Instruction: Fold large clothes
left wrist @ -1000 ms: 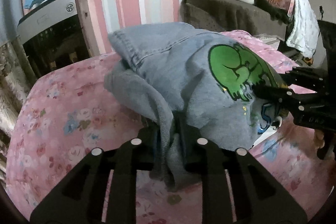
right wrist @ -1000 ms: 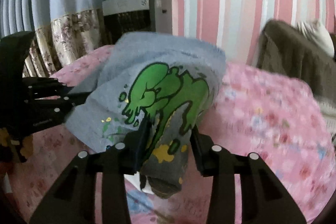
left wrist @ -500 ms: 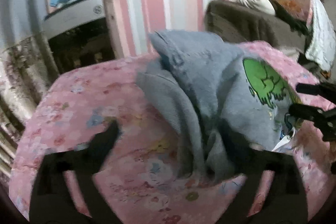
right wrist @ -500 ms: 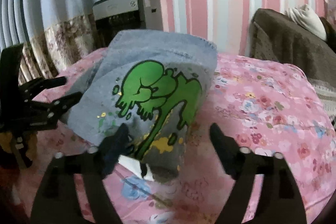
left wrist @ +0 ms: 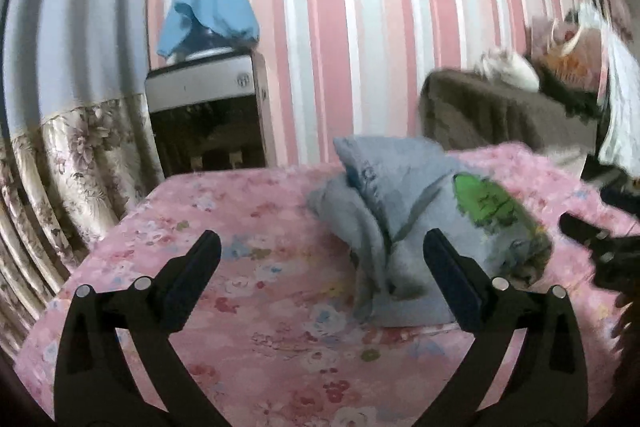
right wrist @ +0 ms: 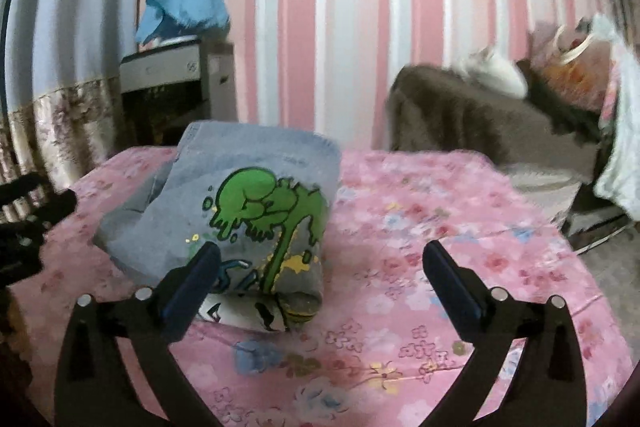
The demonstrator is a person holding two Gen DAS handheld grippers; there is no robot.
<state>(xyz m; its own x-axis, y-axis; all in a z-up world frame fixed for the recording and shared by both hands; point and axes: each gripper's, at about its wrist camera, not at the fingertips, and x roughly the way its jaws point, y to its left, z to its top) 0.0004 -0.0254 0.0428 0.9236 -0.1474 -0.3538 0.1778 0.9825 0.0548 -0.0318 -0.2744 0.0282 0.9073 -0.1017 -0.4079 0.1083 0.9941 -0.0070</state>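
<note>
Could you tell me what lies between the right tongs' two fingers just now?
In the right wrist view, only bare pink floral sheet; the folded grey garment sits behind the left finger.

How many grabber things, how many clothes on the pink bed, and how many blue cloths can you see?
Grippers: 2, the left gripper open and empty, the right gripper with jaws opening, nothing pinched between them.
Clothes on the pink bed: 1, the grey garment with a green print.
Blue cloths: 1, the blue cloth on top of the appliance.
Total: 4
</note>
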